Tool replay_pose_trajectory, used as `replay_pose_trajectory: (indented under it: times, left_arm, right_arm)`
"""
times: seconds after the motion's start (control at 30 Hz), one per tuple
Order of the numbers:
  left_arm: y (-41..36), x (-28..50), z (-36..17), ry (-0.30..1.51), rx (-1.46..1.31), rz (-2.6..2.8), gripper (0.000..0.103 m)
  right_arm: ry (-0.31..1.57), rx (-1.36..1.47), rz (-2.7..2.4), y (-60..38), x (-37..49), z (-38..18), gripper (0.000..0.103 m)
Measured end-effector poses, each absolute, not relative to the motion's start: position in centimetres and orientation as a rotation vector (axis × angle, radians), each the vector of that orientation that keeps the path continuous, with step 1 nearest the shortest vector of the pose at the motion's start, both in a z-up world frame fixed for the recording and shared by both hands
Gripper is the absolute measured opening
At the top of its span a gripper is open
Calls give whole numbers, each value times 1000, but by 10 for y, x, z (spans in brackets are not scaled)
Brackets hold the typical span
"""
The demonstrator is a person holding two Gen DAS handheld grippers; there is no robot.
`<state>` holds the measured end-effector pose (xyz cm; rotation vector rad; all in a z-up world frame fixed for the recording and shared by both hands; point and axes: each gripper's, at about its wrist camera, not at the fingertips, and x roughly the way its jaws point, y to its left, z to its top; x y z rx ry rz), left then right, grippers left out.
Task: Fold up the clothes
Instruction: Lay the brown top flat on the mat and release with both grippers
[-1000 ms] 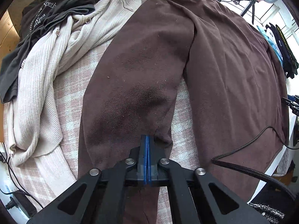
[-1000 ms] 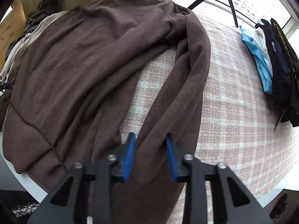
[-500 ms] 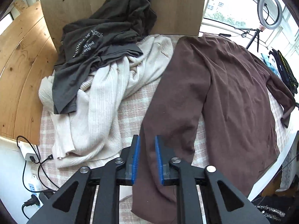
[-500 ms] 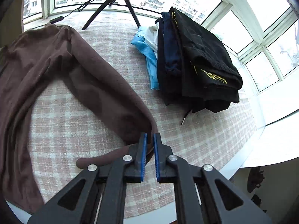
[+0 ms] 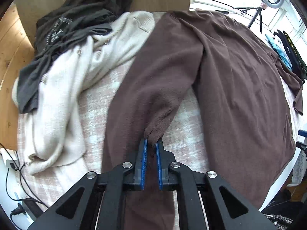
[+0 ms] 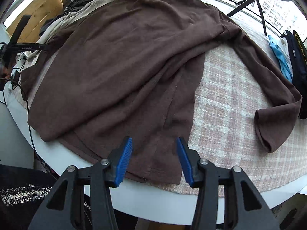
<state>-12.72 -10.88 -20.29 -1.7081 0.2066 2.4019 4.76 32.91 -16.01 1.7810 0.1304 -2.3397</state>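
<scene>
1. The brown long-sleeved fleece top (image 6: 124, 61) now lies spread on the table (image 6: 230, 115) with its pink-and-white checked cloth; a second ago I saw both sleeves bunched near my tools.
2. Its right sleeve (image 6: 268, 88) has been drawn out flat and let go, so that side is ready to fold.
3. My right tool (image 6: 154, 160) hangs over the hem, jaws opening and holding nothing.
4. My left tool (image 5: 151, 148) is closing on the left sleeve cuff (image 5: 156, 132), lifted slightly.
5. No containers are visible; a cream knit cardigan (image 5: 73, 88) and a dark grey printed T-shirt (image 5: 67, 30) lie piled loose.
</scene>
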Motion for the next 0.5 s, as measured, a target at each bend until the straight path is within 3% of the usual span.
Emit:
replay_pose_trajectory:
  times: [0.2, 0.27, 0.33, 0.37, 0.4, 0.5]
  left_arm:
    - [-157, -111, -168, 94, -1647, 2413, 9]
    - [-145, -87, -163, 107, -1604, 2297, 20]
    - [-123, -61, -168, 124, -1592, 2153, 32]
    - [-111, -46, -175, 144, -1592, 2088, 33]
    - [-96, -30, -183, 172, -1600, 2029, 33]
    - [-56, 9, -212, 250, -1626, 1915, 33]
  right_arm:
    - [71, 1871, -2312, 329, 54, -177, 47]
    - [91, 1895, -2295, 323, 55, -183, 46]
    - [129, 1900, -2292, 317, 56, -187, 32]
    - [136, 1895, -2296, 316, 57, -187, 19]
    - [119, 1885, -2302, 317, 58, -185, 13]
    - [12, 1844, -2314, 326, 60, -174, 10]
